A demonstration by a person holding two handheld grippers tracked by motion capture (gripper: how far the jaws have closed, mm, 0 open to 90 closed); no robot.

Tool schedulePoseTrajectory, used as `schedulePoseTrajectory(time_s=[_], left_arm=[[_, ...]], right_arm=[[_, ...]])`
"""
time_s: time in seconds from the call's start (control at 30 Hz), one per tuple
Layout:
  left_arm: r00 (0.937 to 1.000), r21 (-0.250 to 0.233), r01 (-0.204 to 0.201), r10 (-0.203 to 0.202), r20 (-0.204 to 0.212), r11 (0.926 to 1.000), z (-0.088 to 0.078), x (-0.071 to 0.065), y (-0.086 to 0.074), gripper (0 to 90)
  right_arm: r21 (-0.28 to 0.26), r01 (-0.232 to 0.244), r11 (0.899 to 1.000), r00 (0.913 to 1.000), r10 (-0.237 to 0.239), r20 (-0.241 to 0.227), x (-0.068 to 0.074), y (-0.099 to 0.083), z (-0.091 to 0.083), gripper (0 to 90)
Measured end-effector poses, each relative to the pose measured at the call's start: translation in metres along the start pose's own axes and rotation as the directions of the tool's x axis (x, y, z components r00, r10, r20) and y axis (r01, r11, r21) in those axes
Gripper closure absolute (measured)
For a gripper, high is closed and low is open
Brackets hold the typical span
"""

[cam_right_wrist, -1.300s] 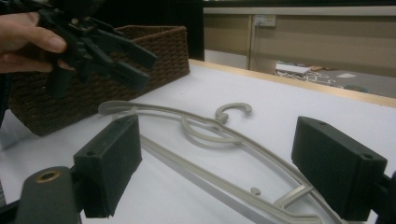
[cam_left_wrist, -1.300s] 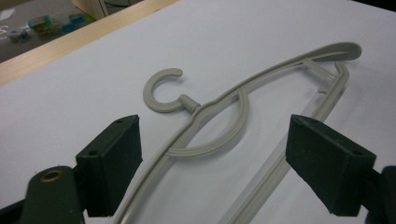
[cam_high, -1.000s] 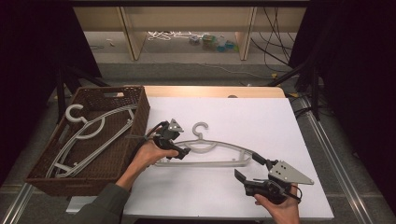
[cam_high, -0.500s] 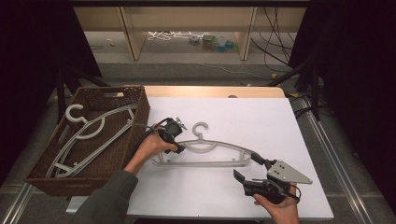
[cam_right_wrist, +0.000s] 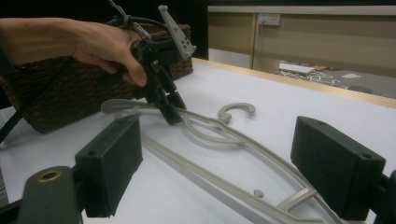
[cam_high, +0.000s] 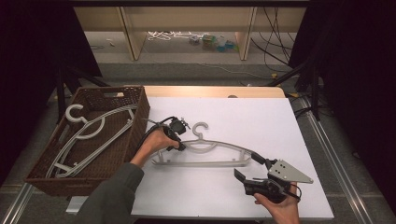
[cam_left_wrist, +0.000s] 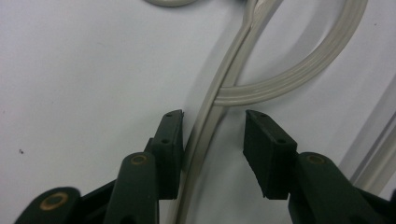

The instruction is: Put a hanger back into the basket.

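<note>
A pale grey plastic hanger (cam_high: 219, 145) lies flat on the white tabletop, hook pointing to the far side. My left gripper (cam_high: 180, 145) points down over its left arm, near the neck. In the left gripper view the hanger arm (cam_left_wrist: 205, 126) runs between the jaws of my left gripper (cam_left_wrist: 214, 119). They have just been closing: one pad touches the arm, the other stands a gap away. My right gripper (cam_high: 250, 167) rests wide open by the hanger's right end. The right gripper view shows the hanger (cam_right_wrist: 243, 144) ahead of my right gripper (cam_right_wrist: 215, 126), and the left gripper (cam_right_wrist: 170, 109) on it.
A brown wicker basket (cam_high: 137, 126) stands at the table's left, holding more grey hangers (cam_high: 93, 130). Wooden shelving with cables (cam_high: 187, 37) lies beyond the table's far edge. Metal rails run along both sides.
The left hand has shifted slightly and sunk onto the hanger's left arm, and its jaws have narrowed around it. The right gripper has stayed still.
</note>
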State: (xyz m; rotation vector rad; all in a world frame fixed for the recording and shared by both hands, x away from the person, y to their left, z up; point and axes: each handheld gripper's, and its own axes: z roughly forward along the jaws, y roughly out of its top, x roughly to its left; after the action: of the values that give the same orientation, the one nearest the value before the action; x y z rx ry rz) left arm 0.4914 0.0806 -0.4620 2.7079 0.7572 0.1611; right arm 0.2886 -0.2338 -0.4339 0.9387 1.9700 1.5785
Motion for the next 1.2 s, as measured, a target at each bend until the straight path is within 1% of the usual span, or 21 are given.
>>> schedulePoseTrajectory(time_s=[0.1, 0.13, 0.2, 0.23, 0.3, 0.33, 0.43, 0.53, 0.6, 0.63, 0.67, 0.73, 0.8, 0.83, 0.87, 0.93, 0.97, 1.0, 1.03, 1.07, 1.2], left_arm=[[0.9998, 0.011, 0.007, -0.007, 0.018, 0.9999, 0.0, 0.001, 0.002, 65.1], [0.9998, 0.011, 0.01, -0.01, 0.02, 0.9999, 0.0, 0.001, 0.002, 67.1], [0.9998, 0.019, 0.0, 0.0, 0.02, 0.9998, -0.001, 0.0, 0.002, 71.7], [0.9999, 0.011, -0.005, 0.005, 0.015, 0.9999, 0.0, -0.001, 0.002, 73.3], [0.9998, 0.015, -0.019, 0.019, 0.011, 0.9997, 0.0, -0.002, 0.002, 73.9], [0.9996, 0.017, -0.027, 0.026, 0.01, 0.9995, 0.0, -0.003, 0.002, 74.3], [0.9979, 0.017, -0.065, 0.065, 0.0, 0.9977, 0.0, -0.005, 0.003, 75.6], [0.9942, 0.026, -0.107, 0.107, -0.005, 0.9939, -0.001, -0.008, 0.003, 78.5], [0.9913, 0.027, -0.129, 0.13, -0.022, 0.9913, -0.001, -0.009, 0.003, 81.2], [0.9933, 0.017, -0.114, 0.114, -0.021, 0.9934, -0.001, -0.01, 0.002, 81.4], [0.9934, 0.006, -0.113, 0.113, -0.019, 0.9936, -0.001, -0.01, 0.001, 81.4], [0.9956, -0.02, -0.093, 0.093, -0.014, 0.9955, -0.002, -0.01, -0.003, 81.5], [0.9961, -0.033, -0.087, 0.087, -0.016, 0.9957, -0.004, -0.011, -0.006, 81.5], [0.9965, -0.04, -0.083, 0.082, -0.014, 0.9958, -0.006, -0.011, -0.007, 81.5], [0.9964, -0.054, -0.085, 0.084, -0.012, 0.995, -0.008, -0.011, -0.008, 81.5], [0.9964, -0.074, -0.083, 0.082, -0.024, 0.9938, -0.013, -0.011, -0.008, 81.5], [0.9968, -0.087, -0.077, 0.075, -0.028, 0.9932, -0.017, -0.011, -0.009, 81.5], [0.9976, -0.101, -0.062, 0.058, -0.037, 0.993, -0.02, -0.011, -0.01, 81.5], [0.9978, -0.111, -0.056, 0.051, -0.041, 0.9923, -0.024, -0.01, -0.011, 81.5], [0.9978, -0.124, -0.058, 0.054, -0.039, 0.9906, -0.028, -0.009, -0.011, 81.5], [0.9982, -0.178, -0.029, 0.02, -0.056, 0.9836, -0.042, -0.006, -0.014, 81.5]], right_arm=[[0.003, 0.002, 1.0, 1.0, -0.002, 0.005, 0.0, 0.0, -0.001, 17.5], [-0.009, 0.001, 1.0, 1.0, -0.001, 0.006, -0.001, 0.0, -0.001, 17.5], [-0.015, -0.002, 1.0, 1.0, 0.002, 0.0, -0.001, 0.0, 0.0, 17.6], [-0.009, 0.0, 1.0, 1.0, 0.0, 0.007, -0.001, 0.0, -0.001, 17.6], [-0.016, -0.002, 1.0, 1.0, 0.002, 0.001, -0.001, 0.0, -0.001, 17.6], [-0.019, -0.006, 1.0, 1.0, 0.006, 0.0, -0.001, 0.0, 0.0, 17.6], [-0.004, 0.004, 1.0, 0.9999, -0.004, 0.01, -0.001, 0.0, -0.001, 17.6], [-0.013, 0.002, 1.0, 1.0, -0.002, 0.01, -0.001, 0.0, -0.001, 17.7], [-0.017, -0.009, 1.0, 1.0, 0.009, 0.0, -0.001, 0.0, -0.001, 17.7], [-0.016, -0.003, 1.0, 1.0, 0.003, 0.003, -0.001, 0.0, -0.001, 17.7], [-0.02, 0.0, 1.0, 1.0, 0.0, 0.004, -0.001, 0.0, -0.001, 17.7], [-0.005, 0.003, 1.0, 1.0, -0.003, 0.006, -0.002, 0.001, -0.002, 17.8], [-0.023, -0.01, 1.0, 1.0, 0.01, 0.0, -0.002, 0.0, 0.0, 17.8], [-0.005, -0.005, 1.0, 1.0, 0.005, 0.007, -0.002, 0.0, -0.002, 17.8], [-0.016, -0.009, 1.0, 1.0, 0.009, 0.0, -0.002, 0.0, -0.001, 17.8], [-0.006, -0.006, 1.0, 1.0, 0.006, 0.006, -0.002, 0.0, -0.001, 17.8], [-0.004, -0.004, 1.0, 0.9999, 0.004, 0.011, -0.002, 0.0, -0.002, 17.8], [-0.025, -0.011, 1.0, 0.9999, 0.011, 0.002, -0.002, 0.0, 0.0, 17.8], [-0.014, -0.01, 1.0, 0.9999, 0.01, 0.001, -0.002, 0.0, -0.001, 17.8], [-0.015, -0.01, 1.0, 0.9999, 0.01, 0.0, -0.002, 0.0, -0.001, 17.8], [-0.022, -0.012, 1.0, 0.9999, 0.012, 0.001, -0.001, 0.0, -0.001, 17.8]])
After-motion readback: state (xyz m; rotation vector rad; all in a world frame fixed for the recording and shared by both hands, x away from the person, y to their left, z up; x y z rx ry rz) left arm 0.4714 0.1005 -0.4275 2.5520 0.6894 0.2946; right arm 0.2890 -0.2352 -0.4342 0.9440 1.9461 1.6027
